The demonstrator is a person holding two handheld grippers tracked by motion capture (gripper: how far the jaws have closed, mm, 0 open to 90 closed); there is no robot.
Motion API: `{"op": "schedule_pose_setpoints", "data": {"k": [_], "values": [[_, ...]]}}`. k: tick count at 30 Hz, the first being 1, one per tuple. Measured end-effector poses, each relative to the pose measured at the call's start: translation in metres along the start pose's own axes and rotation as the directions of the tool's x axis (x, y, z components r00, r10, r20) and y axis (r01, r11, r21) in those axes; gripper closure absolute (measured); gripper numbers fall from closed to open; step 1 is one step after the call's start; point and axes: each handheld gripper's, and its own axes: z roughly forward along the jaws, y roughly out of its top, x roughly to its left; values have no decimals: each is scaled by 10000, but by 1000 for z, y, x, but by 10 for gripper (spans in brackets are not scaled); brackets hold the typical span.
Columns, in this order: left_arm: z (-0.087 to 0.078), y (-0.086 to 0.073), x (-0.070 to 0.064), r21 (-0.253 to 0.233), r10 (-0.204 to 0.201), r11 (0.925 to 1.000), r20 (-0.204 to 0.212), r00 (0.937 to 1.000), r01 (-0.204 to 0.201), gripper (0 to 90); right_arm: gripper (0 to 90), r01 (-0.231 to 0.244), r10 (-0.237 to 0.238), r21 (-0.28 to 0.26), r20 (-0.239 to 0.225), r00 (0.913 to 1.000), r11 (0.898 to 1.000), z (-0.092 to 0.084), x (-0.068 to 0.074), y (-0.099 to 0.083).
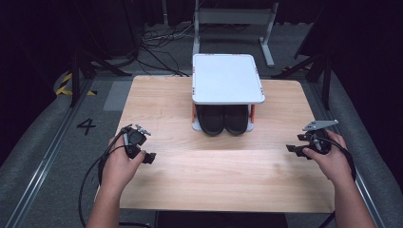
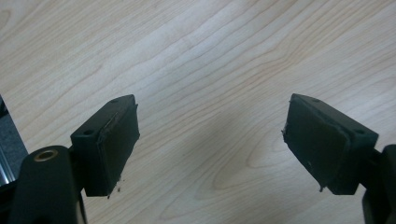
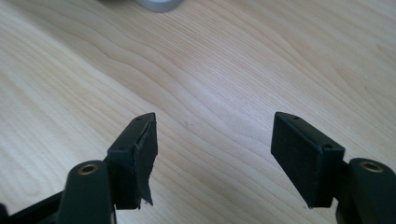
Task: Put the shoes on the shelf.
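Note:
A white two-level shoe rack (image 1: pixel 228 78) stands at the table's far middle. A pair of black shoes (image 1: pixel 222 118) sits on its lower level, toes toward me. My left gripper (image 1: pixel 142 147) is held over the table's near left part, open, with nothing between its jaws; in the left gripper view (image 2: pixel 212 126) bare wood lies between the pads. My right gripper (image 1: pixel 295 142) hovers near the table's right edge, also open and holding nothing. In the right gripper view (image 3: pixel 212 135) the jaws stand wide over bare wood, and a corner of the rack (image 3: pixel 159 4) peeks in at the top.
The light wooden table (image 1: pixel 214 175) has bare wood between my two hands and in front of the rack. Grey floor with cables and a metal frame (image 1: pixel 233 19) lies beyond the far edge. Dark stands flank both sides.

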Motion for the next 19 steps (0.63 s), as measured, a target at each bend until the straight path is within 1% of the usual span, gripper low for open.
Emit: {"op": "schedule_pose_setpoints", "data": {"k": [1, 2, 3, 4, 5, 6, 7, 8, 11, 12, 13, 15, 16, 17, 19], "values": [[2, -1, 1, -17, 58, 10000, -14, 10000, -58, 198, 326, -159, 159, 57, 4, 9999, 9999, 4, -3, -3], [2, -1, 1, -17, 58, 10000, -14, 10000, -58, 208, 326, -159, 159, 57, 4, 9999, 9999, 4, -3, -3], [9, -4, 4, -41, 128, 9999, 179, 9998, -127, 213, 330, -471, 474, 189, -191, 9987, 9987, 9, -6, -7], [12, -4, 6, -108, 155, 9998, 214, 9997, -153, 213, 332, -613, 618, 199, -254, 9978, 9979, 11, -8, -9], [16, -6, 8, -232, 87, 9997, 366, 9993, -79, 214, 333, -686, 690, 162, -278, 9972, 9975, 14, -10, -11], [16, -6, 8, -232, 87, 9997, 366, 9993, -79, 214, 333, -686, 690, 162, -278, 9972, 9975, 14, -10, -11], [18, -7, 10, -249, -28, 9997, 492, 9988, 40, 214, 333, -819, 823, 156, -238, 9963, 9965, 16, -13, -14], [21, -8, 12, -372, -125, 9992, 499, 9987, 144, 215, 334, -930, 934, 157, -270, 9953, 9955, 18, -15, -16], [27, -14, 16, -590, -577, 9964, 496, 9971, 606, 217, 347, -1389, 1390, 50, -251, 9900, 9903, 23, -21, -24], [29, -16, 19, -655, -855, 9938, 664, 9941, 898, 216, 360, -1534, 1532, -73, -242, 9879, 9881, 25, -22, -26], [31, -17, 20, -729, -1046, 9913, 710, 9920, 1097, 215, 361, -1848, 1844, -108, -326, 9823, 9827, 27, -23, -29], [35, -19, 23, -737, -1443, 9861, 687, 9871, 1492, 219, 370, -2259, 2253, -386, -175, 9741, 9734, 30, -24, -33], [37, -19, 24, -695, -1653, 9829, 755, 9833, 1706, 224, 371, -2417, 2415, -496, -109, 9703, 9691, 32, -24, -35], [38, -20, 25, -682, -1824, 9799, 751, 9803, 1876, 228, 370, -2492, 2493, -561, -50, 9684, 9668, 33, -24, -36], [39, -20, 26, -884, -2086, 9729, 609, 9761, 2135, 231, 368, -2560, 2565, -545, 28, 9665, 9651, 37, -25, -39]]}}
